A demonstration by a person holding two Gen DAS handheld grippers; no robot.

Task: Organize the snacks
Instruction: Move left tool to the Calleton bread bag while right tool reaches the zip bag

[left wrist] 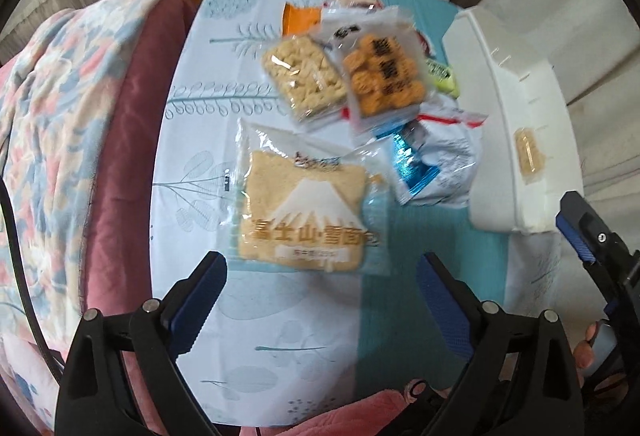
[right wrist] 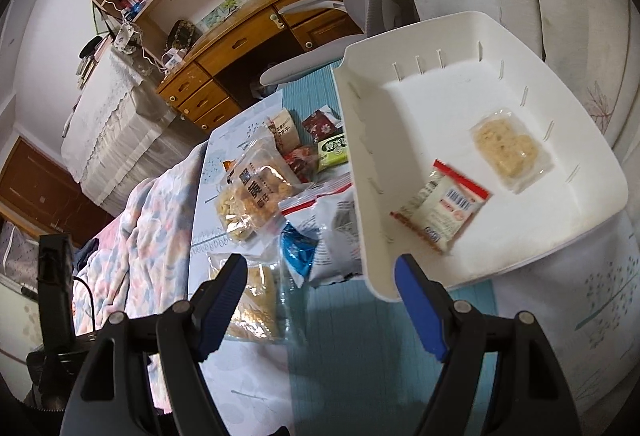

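Fingers of the left gripper [left wrist: 322, 286] spread wide, nothing between them. Left wrist view: bread packet [left wrist: 306, 210] lies flat on the table [left wrist: 192, 140] just beyond the tips, centred in the gap, broad face up, long axis roughly across the jaws. More snacks farther off: cracker pack [left wrist: 302, 74], orange biscuit bag [left wrist: 380, 70], crumpled blue-white bag [left wrist: 434, 160]. White bin [left wrist: 516, 124] sits to the right.

Right wrist view: right gripper [right wrist: 320, 288] also spread, empty, hovering near the bin's near corner [right wrist: 376, 268]. Inside the bin: red-edged sachet [right wrist: 442, 210] and clear cracker pack [right wrist: 510, 152]. Bread packet shows left of the tips.

Judgement: left gripper is nearer the bread packet; next move likely straight ahead and down onto it.
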